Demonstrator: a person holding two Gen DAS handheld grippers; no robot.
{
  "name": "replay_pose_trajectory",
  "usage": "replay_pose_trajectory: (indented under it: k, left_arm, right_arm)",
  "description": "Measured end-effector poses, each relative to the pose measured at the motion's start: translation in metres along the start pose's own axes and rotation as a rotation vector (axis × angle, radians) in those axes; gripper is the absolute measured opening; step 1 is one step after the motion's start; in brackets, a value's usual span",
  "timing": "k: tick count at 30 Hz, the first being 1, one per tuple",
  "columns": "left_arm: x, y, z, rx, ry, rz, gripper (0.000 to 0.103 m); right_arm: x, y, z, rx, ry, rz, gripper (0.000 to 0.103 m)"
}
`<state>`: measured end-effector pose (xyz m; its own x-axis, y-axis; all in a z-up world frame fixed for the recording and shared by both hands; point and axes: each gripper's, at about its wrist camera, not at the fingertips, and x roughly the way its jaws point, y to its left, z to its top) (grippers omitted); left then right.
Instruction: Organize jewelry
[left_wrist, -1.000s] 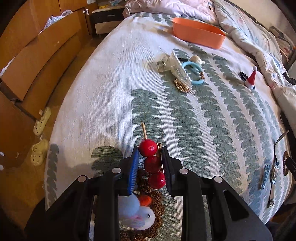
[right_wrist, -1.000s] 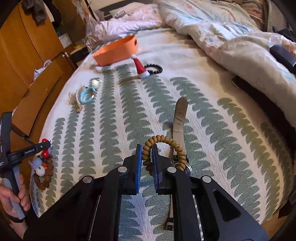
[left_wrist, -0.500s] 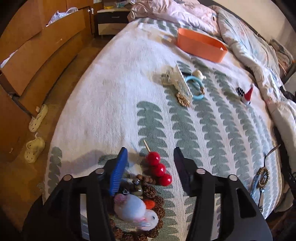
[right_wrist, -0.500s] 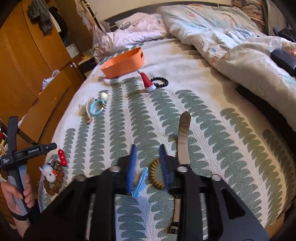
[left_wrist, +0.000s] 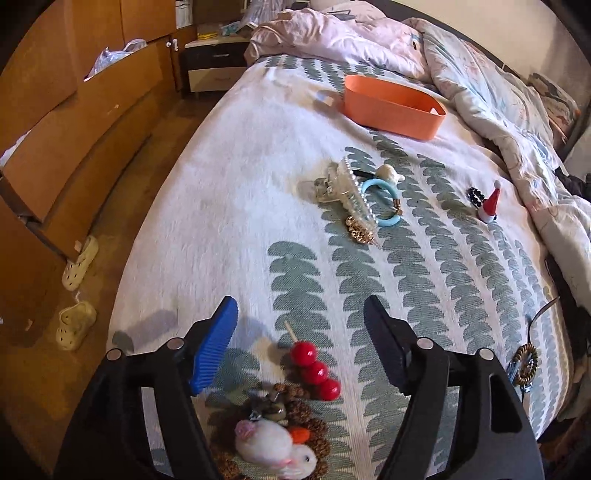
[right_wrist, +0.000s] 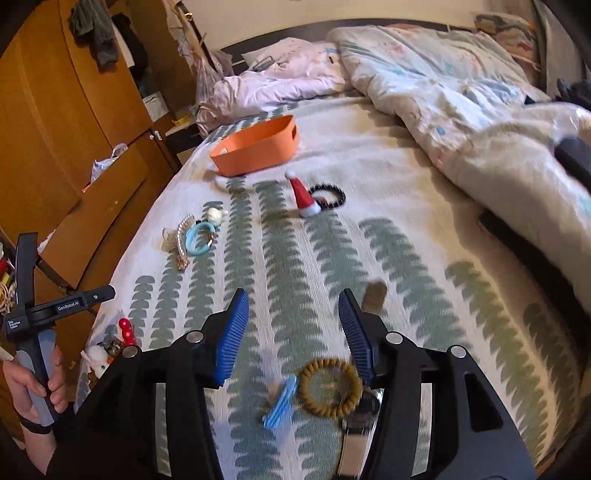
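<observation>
Both grippers, left (left_wrist: 299, 343) and right (right_wrist: 293, 332), have let go and gape open above the bedspread (left_wrist: 229, 206), where the light, stiff red bead pin (left_wrist: 314, 367) wants pinching across its beads.

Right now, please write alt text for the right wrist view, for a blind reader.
The open right gripper hovers over a mustard coiled hair tie, a blue hair clip and a wristwatch on a leaf-patterned bedspread; an orange plastic basket sits farther back.
</observation>
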<state>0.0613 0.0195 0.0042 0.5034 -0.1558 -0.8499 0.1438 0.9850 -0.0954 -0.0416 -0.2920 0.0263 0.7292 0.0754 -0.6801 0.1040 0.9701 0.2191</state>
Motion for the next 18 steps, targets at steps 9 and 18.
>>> replay_pose_trajectory:
  k: [9, 18]
  left_arm:
    - [0.025, -0.011, 0.064, -0.015, 0.033, 0.005, 0.075]
    - [0.089, -0.015, 0.096, -0.037, 0.150, 0.016, 0.075]
  right_arm:
    - [0.054, 0.002, 0.054, -0.009, 0.060, -0.010, 0.054]
    - [0.122, -0.010, 0.098, 0.041, 0.140, -0.014, 0.054]
